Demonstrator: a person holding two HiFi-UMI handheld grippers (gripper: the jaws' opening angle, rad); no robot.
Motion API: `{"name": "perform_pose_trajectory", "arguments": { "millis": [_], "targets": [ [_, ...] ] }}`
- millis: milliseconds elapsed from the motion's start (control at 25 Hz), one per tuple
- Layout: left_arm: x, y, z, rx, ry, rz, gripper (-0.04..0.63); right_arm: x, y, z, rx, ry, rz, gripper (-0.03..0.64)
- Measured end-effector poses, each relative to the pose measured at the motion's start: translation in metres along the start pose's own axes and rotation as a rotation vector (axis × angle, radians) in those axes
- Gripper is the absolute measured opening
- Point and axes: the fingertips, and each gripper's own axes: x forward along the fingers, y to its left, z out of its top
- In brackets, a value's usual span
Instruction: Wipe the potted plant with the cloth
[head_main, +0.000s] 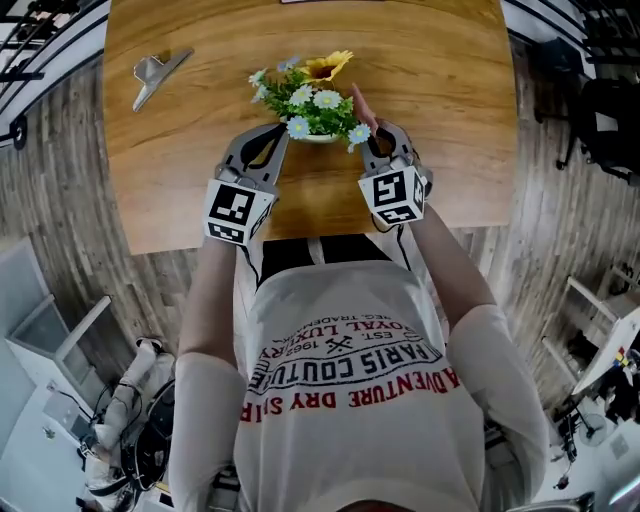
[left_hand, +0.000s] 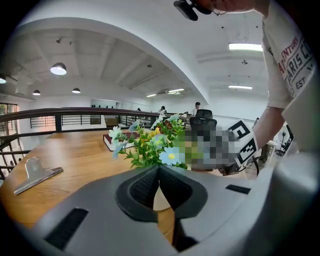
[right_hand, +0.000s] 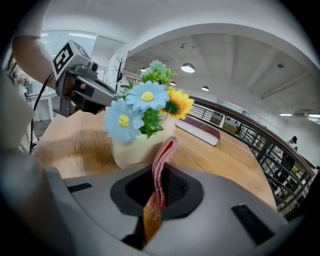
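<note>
Wooden tabletop (head_main: 450, 150), light brown with rounded corners, carries the task item: a small potted plant (head_main: 315, 105) with pale blue and white daisies, one yellow sunflower and green leaves in a cream pot. It stands toward the near edge of the table, straight ahead of the person, between the two grippers.

Grey two-jaw left gripper (left_hand: 158, 172): jaws fully together, pads meeting, nothing between them. Its tip sits just beside the plant's left side; contact with the leaves cannot be confirmed.

Grey two-jaw right gripper (right_hand: 162, 175): jaws clamped on a folded pink cloth (right_hand: 163, 155) — the fold stands up out of the jaws and reaches toward the cream pot. Whether cloth and pot touch cannot be told. In the head view the cloth shows as a pink strip at the plant's right edge.

Other items: a flat silver metal tool (head_main: 158, 75) lies at the far left of the table, well apart from the plant. A closed dark red book (right_hand: 200, 130) lies near the far edge, behind the plant. The person wears a white printed T-shirt (head_main: 350, 380).
</note>
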Motion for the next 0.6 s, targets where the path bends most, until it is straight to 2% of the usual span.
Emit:
{"name": "perform_pose_trajectory", "arguments": {
  "millis": [240,320,440,600],
  "targets": [
    [0.014,-0.003,-0.002,0.059,0.042,-0.051,0.017,0.005,0.032,-0.007,-0.054,0.034,0.090,0.035],
    [0.014,-0.003,-0.004,0.036,0.040,-0.072,0.017,0.004,0.035,-0.008,-0.050,0.043,0.086,0.035],
    [0.014,0.001,-0.004,-0.041,0.035,-0.119,0.015,0.004,0.040,-0.011,-0.026,0.062,0.079,0.035],
    [0.014,0.000,-0.005,-0.019,0.038,-0.177,0.017,0.001,0.049,-0.012,0.039,0.087,0.061,0.035]
  ]
}}
